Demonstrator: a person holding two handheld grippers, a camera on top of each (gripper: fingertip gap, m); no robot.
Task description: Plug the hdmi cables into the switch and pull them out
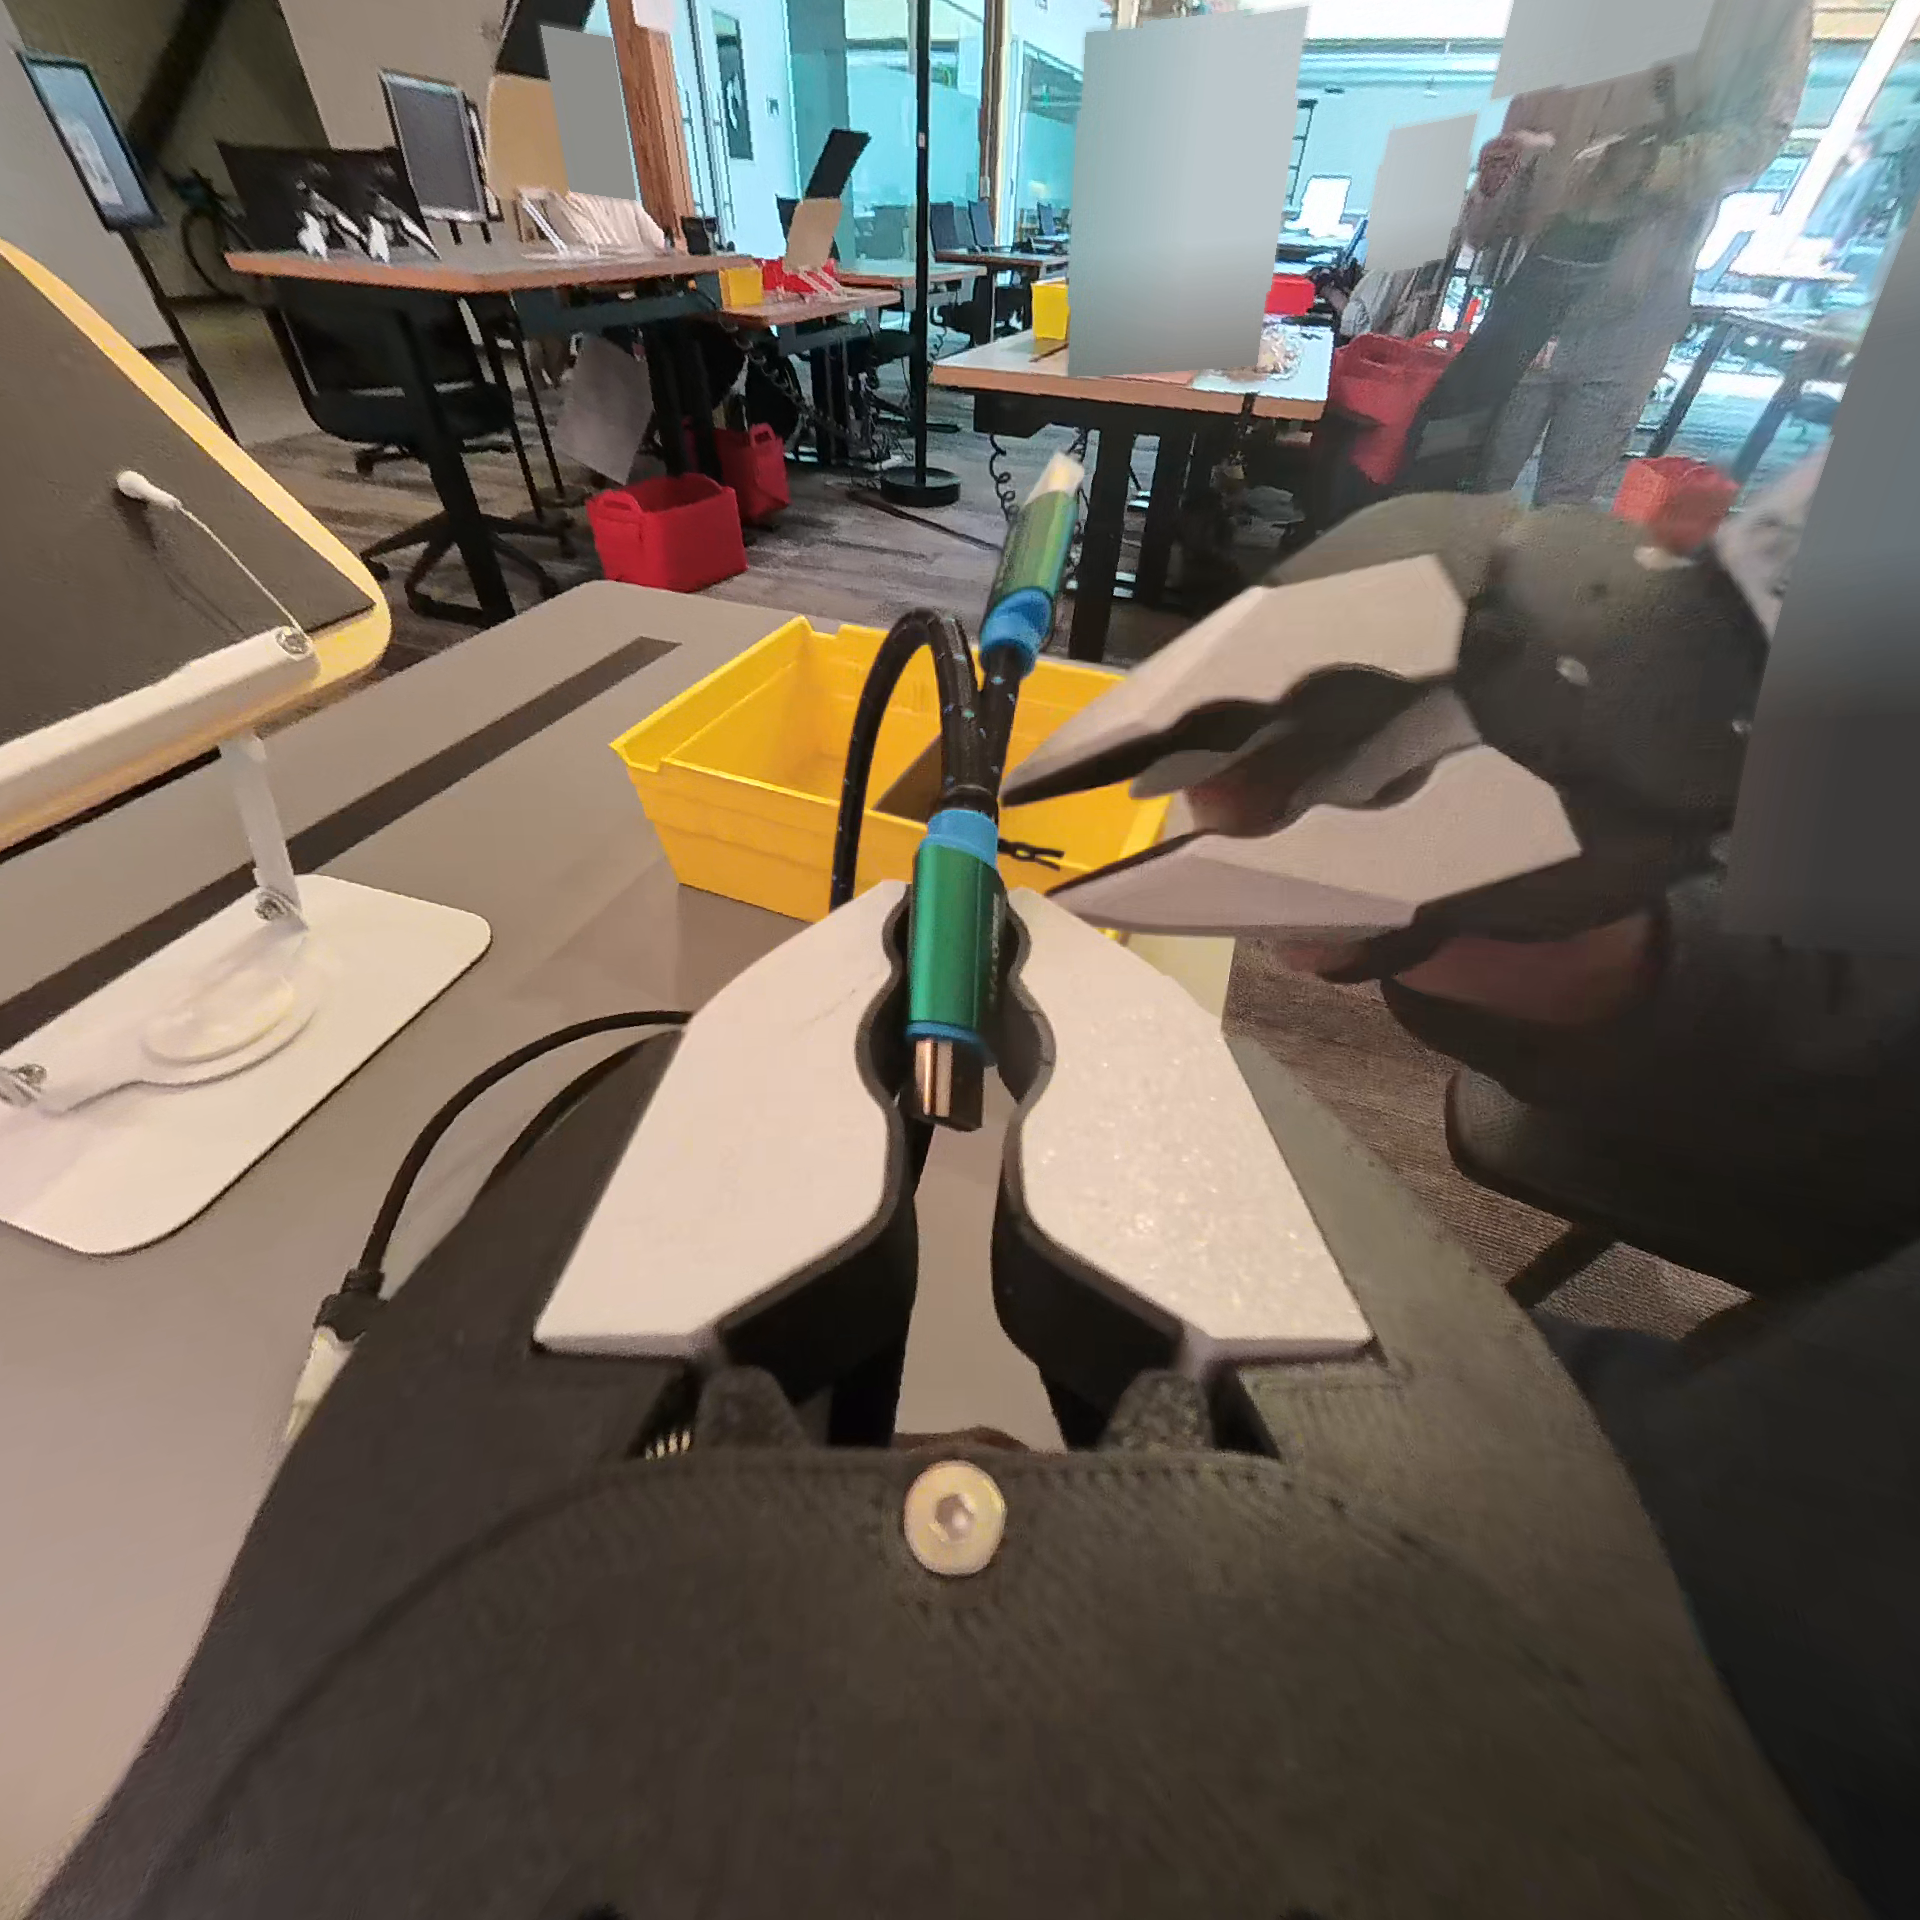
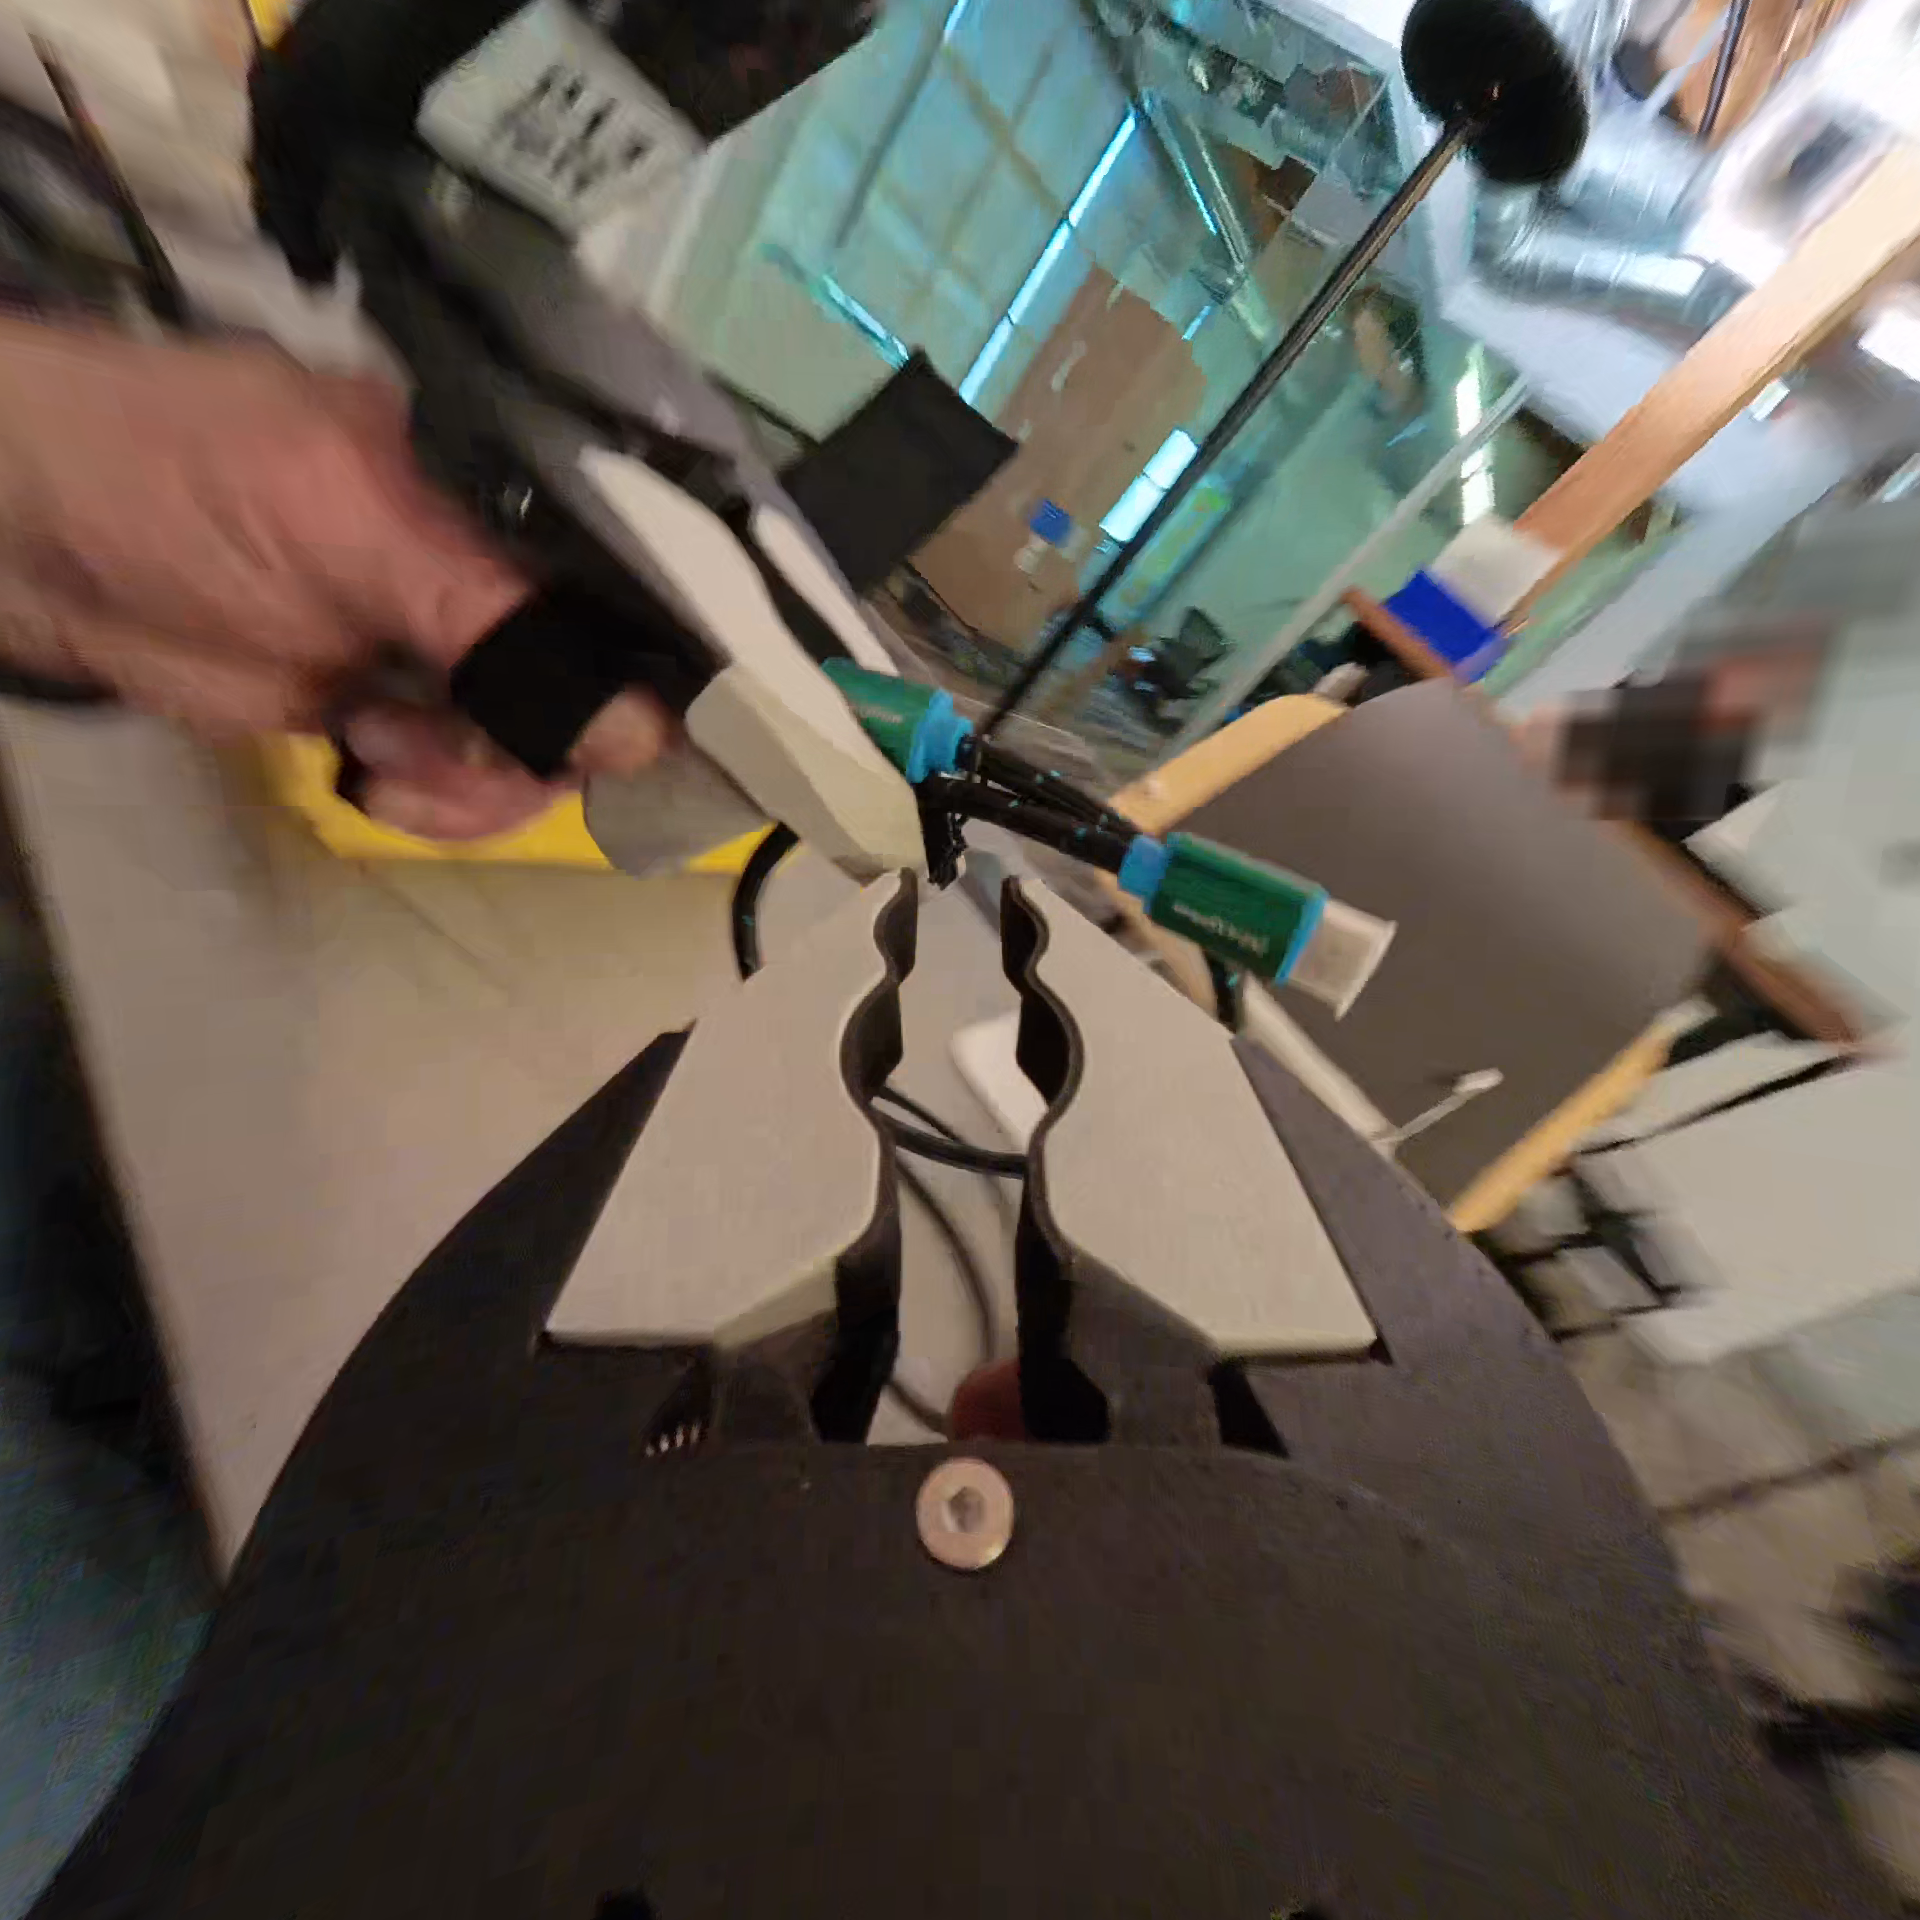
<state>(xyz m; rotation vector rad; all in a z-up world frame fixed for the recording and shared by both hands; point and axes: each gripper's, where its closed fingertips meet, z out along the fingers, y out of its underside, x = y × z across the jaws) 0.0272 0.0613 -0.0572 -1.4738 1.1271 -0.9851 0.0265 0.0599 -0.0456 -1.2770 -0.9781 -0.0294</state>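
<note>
My left gripper [image 1: 956, 920] is shut on a green HDMI plug [image 1: 954, 966] with a blue collar, its metal tip pointing back at the camera. The black braided cable [image 1: 883, 727] loops up to a second green plug [image 1: 1039, 540] that hangs free in the air. My right gripper [image 1: 1029, 844] is open and empty, its tips just right of the held plug's collar. In the right wrist view, my right gripper [image 2: 958, 904] sits just below the cable bundle [image 2: 1029, 816]. The left gripper [image 2: 883, 769] holds its plug [image 2: 883, 712], and the free plug [image 2: 1236, 920] has a pale capped tip. No switch is clearly in view.
A yellow bin [image 1: 748, 769] stands on the grey table [image 1: 520, 935] behind the grippers. A white stand [image 1: 208, 987] carrying a dark board with a yellow rim [image 1: 156, 499] is on the left. A thin black cable [image 1: 468, 1101] lies by my left gripper. Desks, red bins and people are beyond.
</note>
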